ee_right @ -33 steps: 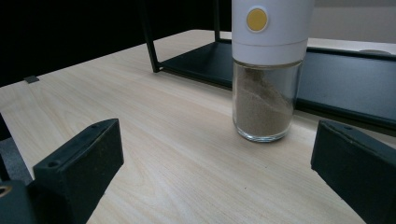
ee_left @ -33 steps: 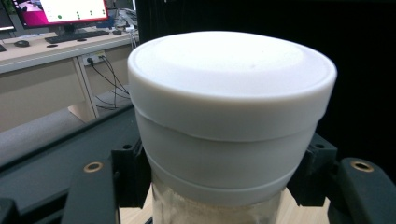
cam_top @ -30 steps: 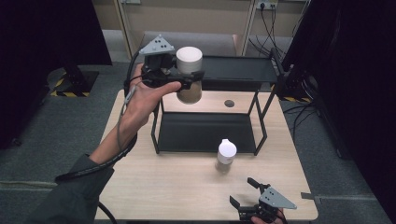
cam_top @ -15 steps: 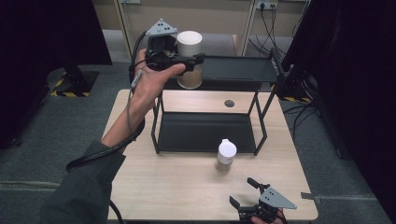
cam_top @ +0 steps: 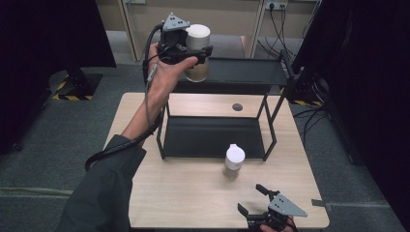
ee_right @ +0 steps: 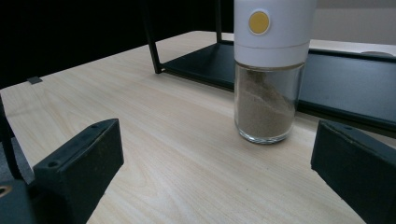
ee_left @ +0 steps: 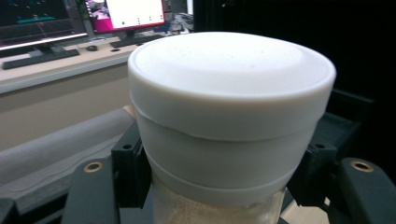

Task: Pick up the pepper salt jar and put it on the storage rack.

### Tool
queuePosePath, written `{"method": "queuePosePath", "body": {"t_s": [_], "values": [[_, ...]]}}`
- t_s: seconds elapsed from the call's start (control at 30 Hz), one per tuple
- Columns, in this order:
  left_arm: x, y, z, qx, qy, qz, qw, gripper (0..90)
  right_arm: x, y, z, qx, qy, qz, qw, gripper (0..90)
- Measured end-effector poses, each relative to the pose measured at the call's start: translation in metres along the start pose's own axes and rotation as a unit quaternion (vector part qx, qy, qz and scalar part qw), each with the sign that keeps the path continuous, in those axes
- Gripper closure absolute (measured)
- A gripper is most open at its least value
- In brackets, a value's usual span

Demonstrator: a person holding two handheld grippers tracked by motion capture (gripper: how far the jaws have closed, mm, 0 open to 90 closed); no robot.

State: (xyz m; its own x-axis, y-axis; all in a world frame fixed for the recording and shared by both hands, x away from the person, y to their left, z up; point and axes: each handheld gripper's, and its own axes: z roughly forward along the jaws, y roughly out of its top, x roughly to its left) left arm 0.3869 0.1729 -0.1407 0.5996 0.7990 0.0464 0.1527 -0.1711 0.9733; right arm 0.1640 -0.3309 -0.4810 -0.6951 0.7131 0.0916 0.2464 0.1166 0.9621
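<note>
High view: table (cam_top: 145, 193) carries black rack (cam_top: 212, 137), bare wood open on the near side of it. Left gripper (cam_top: 193, 53) clamps white-lidded jar (cam_top: 197, 53) in the air at rack's top-shelf left edge. Second jar (cam_top: 234, 162) stands just before rack's near edge. Right gripper (cam_top: 256, 203), jaws spread and empty, rests at table's near edge.

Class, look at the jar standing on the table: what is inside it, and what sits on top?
The jar holds brownish powder, partly filled; a white cap with a yellow dot sits on top. Anything under the cap is hidden.
</note>
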Motion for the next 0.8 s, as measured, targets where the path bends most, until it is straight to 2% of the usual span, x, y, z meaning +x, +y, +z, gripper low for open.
{"method": "queuePosePath", "body": {"t_s": [0.13,0.27,0.6,0.7,0.8], "values": [[0.001,-0.003,0.007,-0.01,0.008,-0.016,0.9998,35.4,0.0,0.0,0.0,-0.001,0.001,0.0,1.0,2.6],[-0.002,-0.002,0.015,-0.005,0.021,-0.011,0.9997,35.3,-0.001,0.0,-0.001,-0.002,0.003,-0.001,1.0,2.6],[-0.003,-0.009,0.029,-0.012,0.05,-0.03,0.9982,35.3,-0.001,0.0,-0.002,-0.004,0.004,0.0,1.0,2.6],[-0.003,-0.008,0.032,-0.004,0.053,-0.024,0.9983,35.3,-0.001,0.0,-0.002,-0.004,0.004,0.0,1.0,2.6],[-0.003,-0.012,0.035,-0.002,0.053,-0.028,0.9982,35.3,-0.002,0.0,-0.002,-0.005,0.003,0.001,1.0,2.6]]}}
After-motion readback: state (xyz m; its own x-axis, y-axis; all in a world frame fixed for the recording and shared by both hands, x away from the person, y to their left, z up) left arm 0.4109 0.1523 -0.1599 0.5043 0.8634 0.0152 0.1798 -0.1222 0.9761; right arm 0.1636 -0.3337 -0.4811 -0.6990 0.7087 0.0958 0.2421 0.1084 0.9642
